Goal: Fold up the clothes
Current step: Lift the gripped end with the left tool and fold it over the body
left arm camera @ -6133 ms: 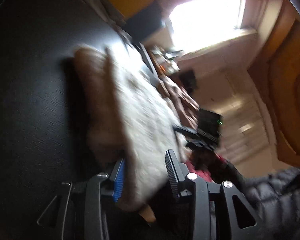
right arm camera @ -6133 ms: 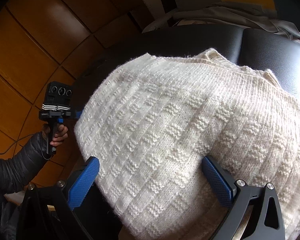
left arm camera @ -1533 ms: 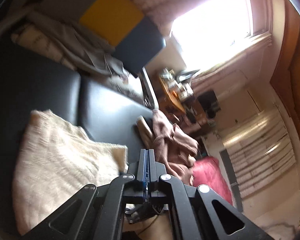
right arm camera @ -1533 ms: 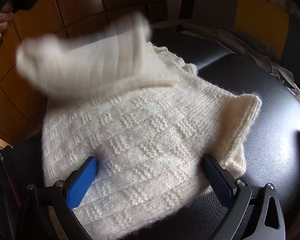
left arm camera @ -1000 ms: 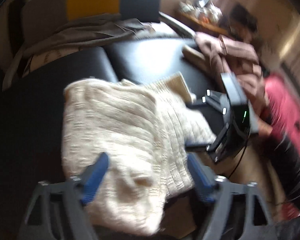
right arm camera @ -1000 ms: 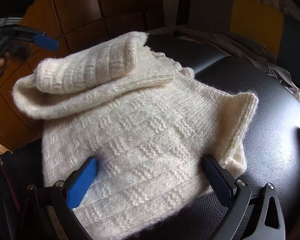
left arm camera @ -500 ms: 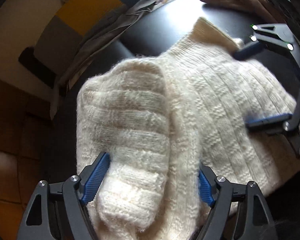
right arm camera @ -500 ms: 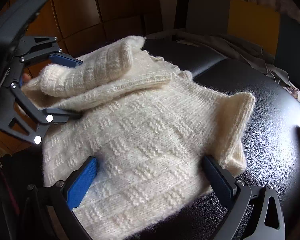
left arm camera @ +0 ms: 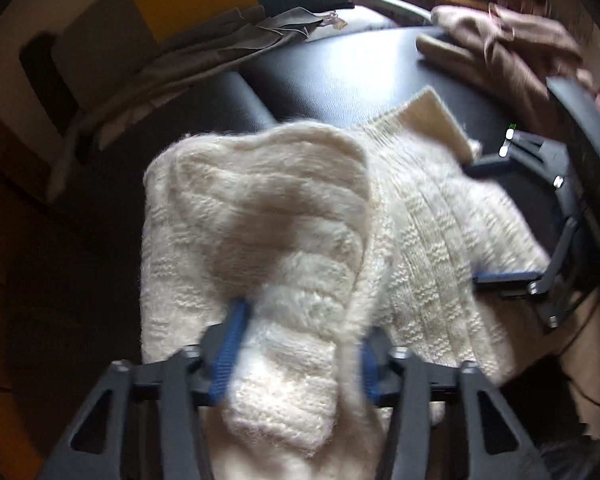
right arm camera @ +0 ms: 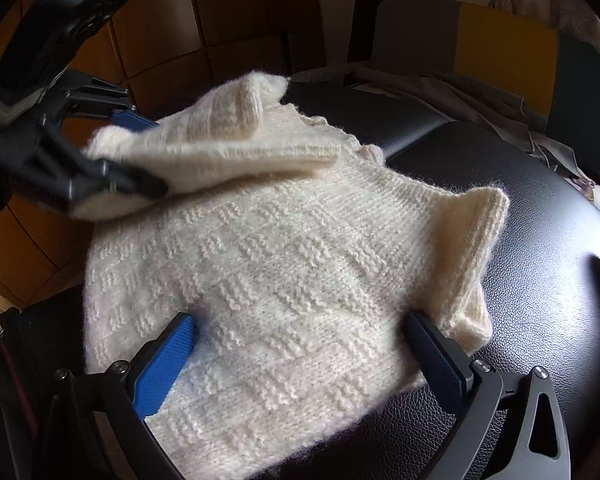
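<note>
Sweater (right arm camera: 300,264): soft, light, floppy knit | grasp folded sleeve edge | left gripper (left arm camera: 296,344) closing on sleeve | right gripper (right arm camera: 300,356) wide, empty.

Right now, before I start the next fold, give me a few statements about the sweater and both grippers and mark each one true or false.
1. The cream sweater lies on a black leather surface. True.
2. The left gripper has nothing between its pads. False: its jaws are closing with the folded-over sleeve between them.
3. The right gripper is clamped shut on the hem. False: its jaws stand wide open over the sweater's body.
4. The sleeve is folded across the sweater's body. True.
5. A brown garment sits on top of the cream sweater. False: it lies apart, at the far edge of the black surface.
</note>
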The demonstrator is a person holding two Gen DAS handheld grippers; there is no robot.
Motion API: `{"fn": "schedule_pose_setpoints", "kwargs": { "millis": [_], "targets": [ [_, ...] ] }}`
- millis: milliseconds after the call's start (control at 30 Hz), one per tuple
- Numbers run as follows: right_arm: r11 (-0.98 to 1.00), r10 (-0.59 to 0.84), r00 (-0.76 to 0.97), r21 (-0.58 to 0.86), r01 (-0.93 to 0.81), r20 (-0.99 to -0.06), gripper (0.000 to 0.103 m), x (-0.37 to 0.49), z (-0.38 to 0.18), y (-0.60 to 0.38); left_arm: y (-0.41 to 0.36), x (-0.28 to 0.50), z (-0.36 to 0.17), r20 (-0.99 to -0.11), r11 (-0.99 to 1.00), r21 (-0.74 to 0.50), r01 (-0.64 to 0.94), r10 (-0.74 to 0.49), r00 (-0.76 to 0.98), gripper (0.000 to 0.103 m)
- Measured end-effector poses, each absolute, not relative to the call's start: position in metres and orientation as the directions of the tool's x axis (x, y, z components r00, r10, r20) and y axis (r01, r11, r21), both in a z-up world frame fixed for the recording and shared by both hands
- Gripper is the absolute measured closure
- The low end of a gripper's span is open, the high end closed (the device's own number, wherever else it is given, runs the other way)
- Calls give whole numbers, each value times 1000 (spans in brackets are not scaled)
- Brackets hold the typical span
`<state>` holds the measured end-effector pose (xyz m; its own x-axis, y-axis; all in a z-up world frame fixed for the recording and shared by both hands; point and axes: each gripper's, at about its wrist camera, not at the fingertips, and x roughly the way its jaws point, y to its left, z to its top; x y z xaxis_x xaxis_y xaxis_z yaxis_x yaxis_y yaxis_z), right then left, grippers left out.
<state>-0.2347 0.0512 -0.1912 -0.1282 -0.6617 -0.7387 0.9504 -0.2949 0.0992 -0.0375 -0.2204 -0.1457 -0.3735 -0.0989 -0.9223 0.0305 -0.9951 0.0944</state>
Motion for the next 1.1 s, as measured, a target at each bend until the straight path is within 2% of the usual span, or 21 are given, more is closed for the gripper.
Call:
{"fn": "schedule_pose_setpoints", "kwargs": {
  "millis": [33,200,300,367,433,567,633,767,967,1100],
  "targets": [
    [-295,-662,-129,98,950,-738,0,-235,-191,50,-231,-36,-142,-924,-999,30,42,-44,-380,74],
    [-302,-665,-137,96,949,-734,0,-220,-187,68,-277,-23,-128,-877,-961,-266,79,207,-434,79],
    [-305,-665,-140,96,948,-733,0,-218,-189,65,-299,-24,-121,-784,-877,-469,102,361,-506,80],
    [-306,-666,-141,96,947,-733,0,-220,-189,70,-306,-21,-112,-690,-798,-596,89,452,-566,81],
    [-308,-667,-143,96,946,-731,0,-221,-189,79,-309,-17,-100,-604,-734,-677,56,511,-612,81],
    [-308,-669,-143,97,946,-730,0,-226,-195,71,-306,-13,-68,-476,-661,-750,-25,566,-673,81],
    [-309,-670,-143,98,946,-729,0,-226,-194,71,-295,-19,-58,-456,-651,-757,-48,580,-675,81],
    [-312,-673,-147,99,945,-725,0,-226,-193,71,-265,-48,-67,-475,-636,-771,-30,607,-637,81],
    [-318,-677,-152,100,943,-720,0,-227,-192,69,-221,-98,-125,-565,-644,-763,58,620,-545,81],
    [-362,-696,-198,100,927,-690,0,-227,-179,79,-200,-102,-154,-598,-643,-758,104,624,-502,81]
  ]
}}
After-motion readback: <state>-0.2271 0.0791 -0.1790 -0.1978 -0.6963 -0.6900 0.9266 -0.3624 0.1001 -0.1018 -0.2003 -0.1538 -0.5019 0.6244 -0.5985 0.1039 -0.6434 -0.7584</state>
